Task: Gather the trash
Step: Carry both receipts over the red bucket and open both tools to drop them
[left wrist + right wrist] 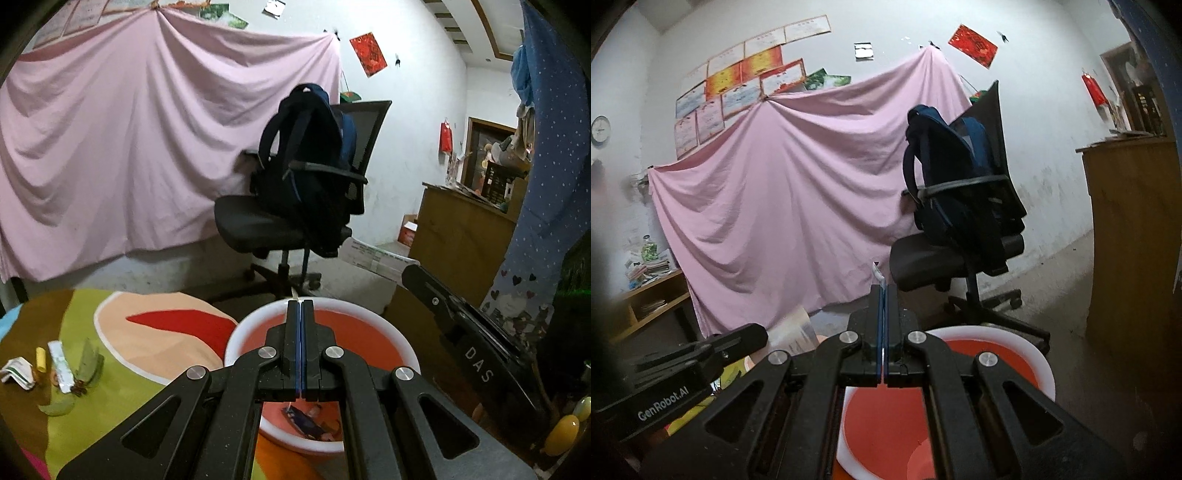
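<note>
My left gripper (300, 302) is shut over a red basin with a white rim (236, 332), and a thin white sliver of paper (293, 294) pokes out past its tips. A dark wrapper (308, 421) lies in the basin's bottom. More litter sits on the colourful cloth at the left: crumpled white paper (16, 371), a yellow piece (40, 360), a silver wrapper (61, 365) and green leaves (88, 363). My right gripper (884, 288) is shut on a small white-and-blue wrapper scrap (876, 272) above the basin (1047, 373). Beside it, the left gripper (761, 334) has a blurred pale sheet (798, 332) at its tip.
A black office chair (258, 225) carrying a dark backpack (310, 147) stands beyond the basin. A pink sheet (129, 147) covers the wall. A wooden cabinet (461, 229) stands at the right and a low shelf (650, 306) at the left.
</note>
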`<state>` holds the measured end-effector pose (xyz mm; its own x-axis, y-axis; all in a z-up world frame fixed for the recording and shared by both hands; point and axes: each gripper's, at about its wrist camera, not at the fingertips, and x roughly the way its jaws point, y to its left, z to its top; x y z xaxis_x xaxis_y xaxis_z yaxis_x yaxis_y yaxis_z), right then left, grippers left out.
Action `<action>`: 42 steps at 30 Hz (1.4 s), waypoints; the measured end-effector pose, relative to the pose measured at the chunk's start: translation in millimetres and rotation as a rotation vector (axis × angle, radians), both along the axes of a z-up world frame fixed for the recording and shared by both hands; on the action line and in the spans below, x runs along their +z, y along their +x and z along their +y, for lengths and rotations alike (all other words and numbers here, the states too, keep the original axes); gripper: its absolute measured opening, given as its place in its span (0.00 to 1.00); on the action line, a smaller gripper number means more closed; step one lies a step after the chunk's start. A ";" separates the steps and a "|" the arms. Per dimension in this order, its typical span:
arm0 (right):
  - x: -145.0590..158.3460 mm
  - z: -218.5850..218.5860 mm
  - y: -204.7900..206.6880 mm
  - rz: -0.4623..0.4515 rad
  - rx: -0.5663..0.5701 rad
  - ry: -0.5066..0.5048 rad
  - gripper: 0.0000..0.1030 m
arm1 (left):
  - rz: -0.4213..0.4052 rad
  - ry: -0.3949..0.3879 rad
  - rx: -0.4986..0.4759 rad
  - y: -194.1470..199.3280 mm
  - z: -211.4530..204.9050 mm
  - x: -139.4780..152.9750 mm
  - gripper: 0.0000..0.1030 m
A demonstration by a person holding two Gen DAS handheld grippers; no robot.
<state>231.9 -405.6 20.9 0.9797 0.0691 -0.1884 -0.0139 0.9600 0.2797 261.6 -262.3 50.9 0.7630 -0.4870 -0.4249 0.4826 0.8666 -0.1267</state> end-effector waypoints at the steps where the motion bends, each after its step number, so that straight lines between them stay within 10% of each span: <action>1: -0.8 -0.8 0.5 0.004 -0.001 0.003 0.28 | 0.006 0.000 -0.003 0.8 -0.4 -1.4 0.00; 35: -16.9 -2.5 16.0 0.109 0.019 0.023 0.33 | 0.155 -0.101 0.043 36.3 20.8 -9.0 0.01; 42: -3.0 8.3 5.4 0.032 0.042 0.006 0.60 | 0.077 -0.127 0.105 18.5 51.2 4.4 0.24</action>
